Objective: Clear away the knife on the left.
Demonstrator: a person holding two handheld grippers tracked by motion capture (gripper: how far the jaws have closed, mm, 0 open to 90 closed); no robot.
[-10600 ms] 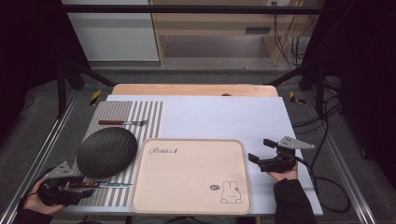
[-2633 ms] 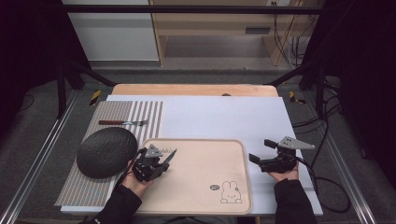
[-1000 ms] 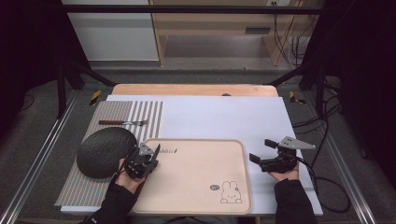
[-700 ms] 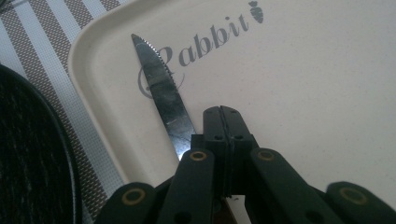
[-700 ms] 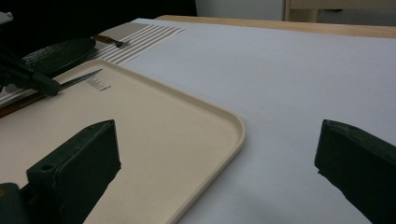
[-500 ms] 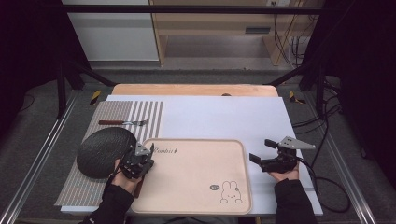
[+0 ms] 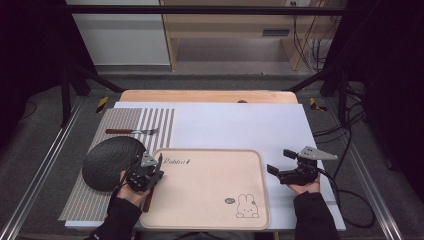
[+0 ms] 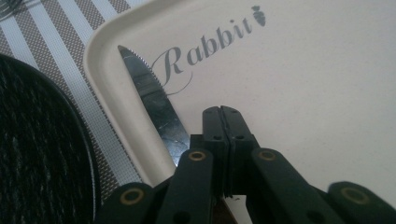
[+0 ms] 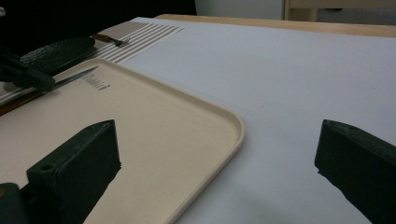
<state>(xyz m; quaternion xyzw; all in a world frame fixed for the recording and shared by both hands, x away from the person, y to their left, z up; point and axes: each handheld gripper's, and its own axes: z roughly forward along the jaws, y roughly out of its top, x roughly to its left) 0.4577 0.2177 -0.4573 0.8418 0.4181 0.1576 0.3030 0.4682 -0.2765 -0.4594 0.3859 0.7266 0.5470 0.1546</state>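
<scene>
Your counter (image 7: 235, 120) carries a striped mat (image 7: 125, 125) at its left and a beige tray (image 7: 210, 185) in front of you. A dark plate (image 7: 107, 160) sits on the mat, just beside the tray's left rim. A knife (image 8: 154, 100) lies along that rim, blade inside the tray. Your left tongs (image 7: 150, 167) are pressed together over the knife; whether they pinch it cannot be told. Your right tongs (image 7: 280, 162) stand spread, empty, right of the tray.
</scene>
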